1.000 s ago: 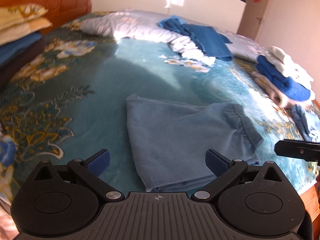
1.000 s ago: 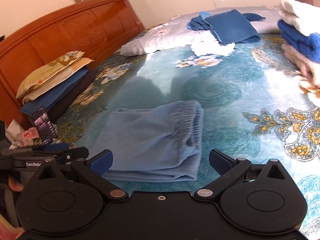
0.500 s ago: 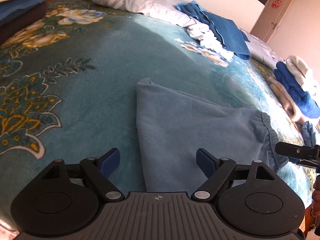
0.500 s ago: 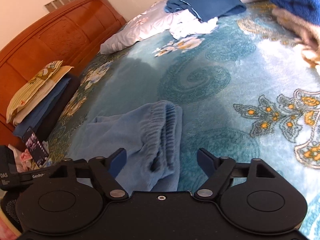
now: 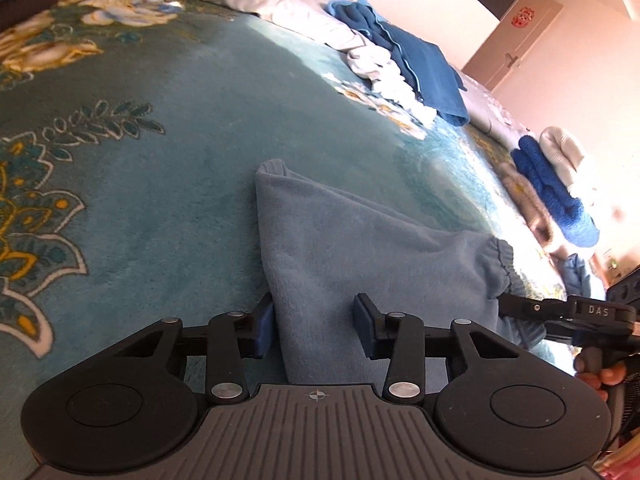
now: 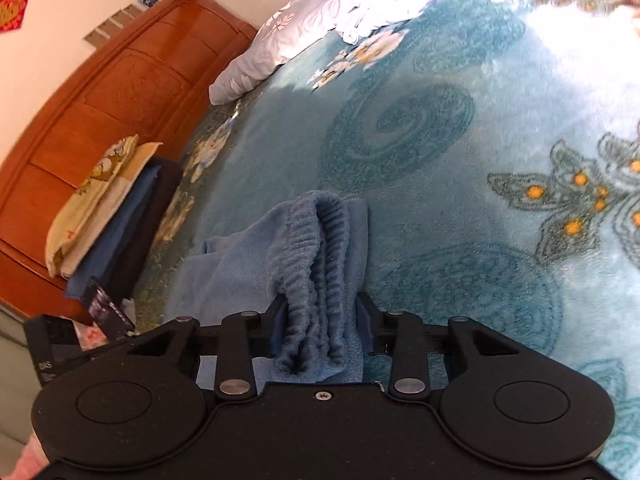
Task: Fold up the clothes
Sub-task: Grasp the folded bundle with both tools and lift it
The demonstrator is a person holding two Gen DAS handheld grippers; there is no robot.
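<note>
left claw (image 5: 314, 326): dropped in from a wide-open hover a second ago; jaws closing now, straddling the near left corner of the folded light-blue fleece trousers (image 5: 360, 256). Left pad sits at the fabric's folded edge, right pad rests on top of the cloth with a gap showing, so not clenched yet.
right claw (image 6: 322, 330): same move on the other end; was spread wide above the cloth, now low and closing around the bunched ribbed elastic waistband (image 6: 320, 240). Pads look to be touching the folds on both sides; I read it as just gripping, squeeze not finished.
garment: lies flat on the teal floral plush blanket (image 5: 160, 200) covering the bed, near its front edge, already folded into a compact wedge.
meaning: judging by both ends being pinched together, next step is probably a lift to fold it over again or carry it to a stack. Risk: the left claw takes only the top layer.
left view only: full outline of the trousers, far pointed corner, the right claw's arm coming in at the waistband (image 5: 560, 312), the stack of folded blue and white knits (image 5: 556, 184) far right.
right view only: waistband layers between the pads, orange-brown wooden headboard (image 6: 120, 92), folded yellow and blue bedding pile (image 6: 104, 208) beside it.
both views: unfolded dark-blue and white clothes (image 5: 400, 60) at the far end of the bed.
</note>
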